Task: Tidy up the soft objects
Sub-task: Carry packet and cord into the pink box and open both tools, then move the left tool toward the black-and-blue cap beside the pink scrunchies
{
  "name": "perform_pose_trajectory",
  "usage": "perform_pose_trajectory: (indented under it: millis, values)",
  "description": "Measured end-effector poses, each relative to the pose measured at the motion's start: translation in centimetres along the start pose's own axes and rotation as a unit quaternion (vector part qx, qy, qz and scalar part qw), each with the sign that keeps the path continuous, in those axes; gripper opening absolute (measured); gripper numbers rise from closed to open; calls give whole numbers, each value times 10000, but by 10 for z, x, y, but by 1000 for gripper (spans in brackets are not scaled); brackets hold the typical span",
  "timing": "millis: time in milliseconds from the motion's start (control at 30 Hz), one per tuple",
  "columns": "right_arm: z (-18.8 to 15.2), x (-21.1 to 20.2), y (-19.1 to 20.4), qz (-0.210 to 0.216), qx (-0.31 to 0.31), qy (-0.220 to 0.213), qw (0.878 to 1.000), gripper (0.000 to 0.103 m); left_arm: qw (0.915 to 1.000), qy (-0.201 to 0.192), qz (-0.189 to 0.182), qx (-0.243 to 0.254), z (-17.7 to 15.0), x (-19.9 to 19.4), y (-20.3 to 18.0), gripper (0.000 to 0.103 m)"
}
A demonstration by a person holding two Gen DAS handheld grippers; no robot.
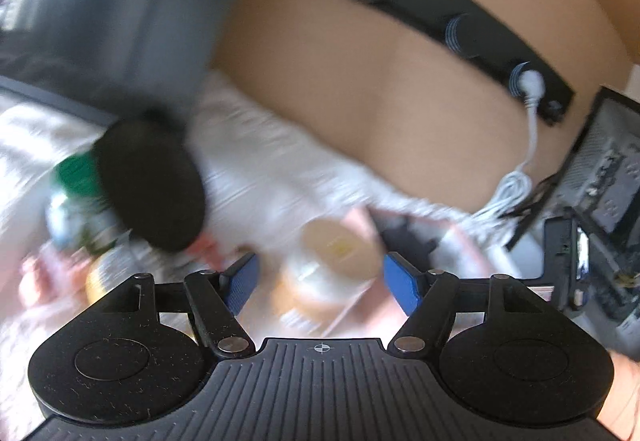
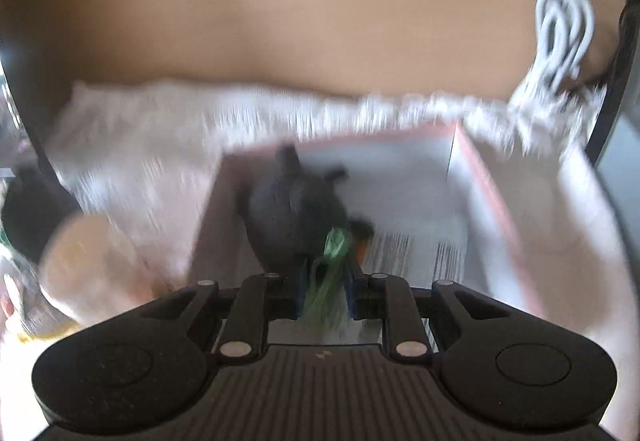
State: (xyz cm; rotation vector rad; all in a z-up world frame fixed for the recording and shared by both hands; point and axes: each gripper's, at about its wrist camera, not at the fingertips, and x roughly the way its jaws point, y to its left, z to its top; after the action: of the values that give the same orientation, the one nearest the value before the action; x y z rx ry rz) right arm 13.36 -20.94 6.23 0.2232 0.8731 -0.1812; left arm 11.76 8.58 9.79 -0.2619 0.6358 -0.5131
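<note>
Toy: dark grey plush animal with green fringe [image 2: 294, 219], long axis toward 12 o'clock, fringe end nearest
Place: over the white pink-rimmed box [image 2: 496, 201]
Right gripper [image 2: 325, 295]: clamped on the fringe
Left gripper [image 1: 320, 283]: spread wide, holding nothing
At 10 o'clock, left view: blurred black oval object [image 1: 152, 185]

We find no readable text, label, brand or number in either view; print on the jars [image 1: 336, 261] is blurred beyond reading.

A plain tan wall [image 1: 360, 89] carries a long black socket strip [image 1: 420, 5]; a coiled white cable [image 1: 516, 185] hangs beneath, daylight entering top left.
</note>
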Motion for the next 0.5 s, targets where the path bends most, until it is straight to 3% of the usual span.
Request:
perform_pose_trajectory:
  millis: [100, 167, 200, 333, 500]
  values:
    - [-14, -1, 6, -186, -207, 13, 9996, 22, 9993, 137, 319, -111, -17, -11, 26, 74]
    - [-16, -8, 13, -261, -380, 77, 9989, 44, 9987, 188, 440, -170, -26, -19, 39, 74]
    - [-15, -15, 16, -292, -388, 20, 9988, 48, 9984, 200, 496, -193, -30, -22, 45, 74]
    - [-4, -59, 32, -396, -453, -508, 9969, 58, 9972, 89, 715, -220, -34, -41, 62, 74]
    - [14, -111, 74, -116, -642, -1295, 9894, 73, 9948, -224, 968, -202, -29, -67, 78, 74]
